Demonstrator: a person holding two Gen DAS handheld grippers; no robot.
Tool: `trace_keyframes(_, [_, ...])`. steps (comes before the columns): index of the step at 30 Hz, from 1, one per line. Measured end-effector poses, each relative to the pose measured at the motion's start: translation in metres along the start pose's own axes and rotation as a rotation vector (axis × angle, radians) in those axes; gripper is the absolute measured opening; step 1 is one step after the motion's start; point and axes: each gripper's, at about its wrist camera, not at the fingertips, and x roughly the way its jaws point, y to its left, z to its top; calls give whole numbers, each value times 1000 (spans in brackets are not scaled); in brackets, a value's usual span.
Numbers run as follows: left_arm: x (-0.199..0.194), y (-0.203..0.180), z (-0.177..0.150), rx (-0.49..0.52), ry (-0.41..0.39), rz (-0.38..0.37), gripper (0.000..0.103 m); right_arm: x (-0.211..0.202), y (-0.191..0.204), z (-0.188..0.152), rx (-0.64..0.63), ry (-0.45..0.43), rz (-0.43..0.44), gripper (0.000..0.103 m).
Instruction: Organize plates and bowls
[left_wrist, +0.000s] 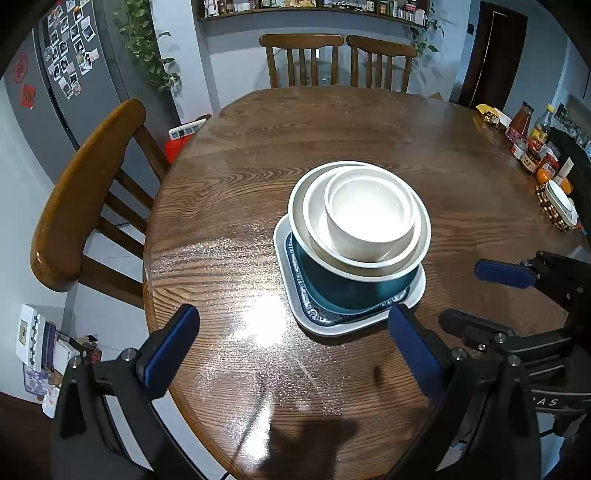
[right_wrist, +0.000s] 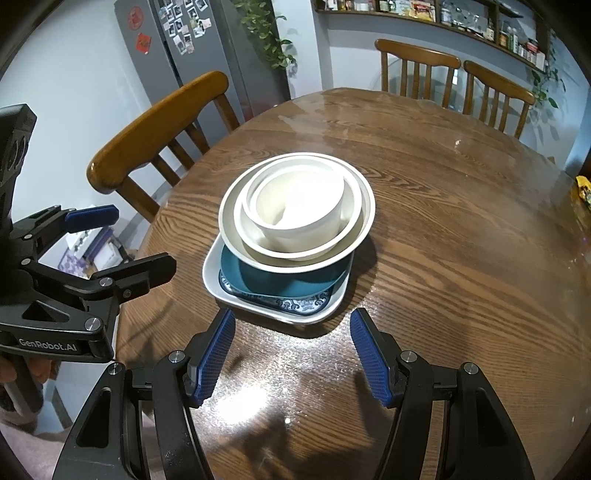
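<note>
kitchen, round wooden table (left_wrist: 229, 206), three chairs. one stack near its middle: three white bowls (left_wrist: 369, 218), teal plate (left_wrist: 343, 291), patterned plate, white square plate (left_wrist: 295, 314). left gripper (left_wrist: 291, 347) and right gripper (right_wrist: 291, 354) released, empty.

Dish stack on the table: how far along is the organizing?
Looks essentially done: small white bowl nests in a mid white bowl, inside the wide bowl, over a teal dish and patterned plate on the white square plate. In hand: nothing; left gripper and right gripper are open, short of the stack. Left: no other loose dishes visible on the table.
</note>
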Motion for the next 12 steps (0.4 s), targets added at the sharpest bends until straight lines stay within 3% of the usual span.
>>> trace_keyframes(12, [4,1,2,4,14,28,102,-1,-1,3,-6,3,-4,66])
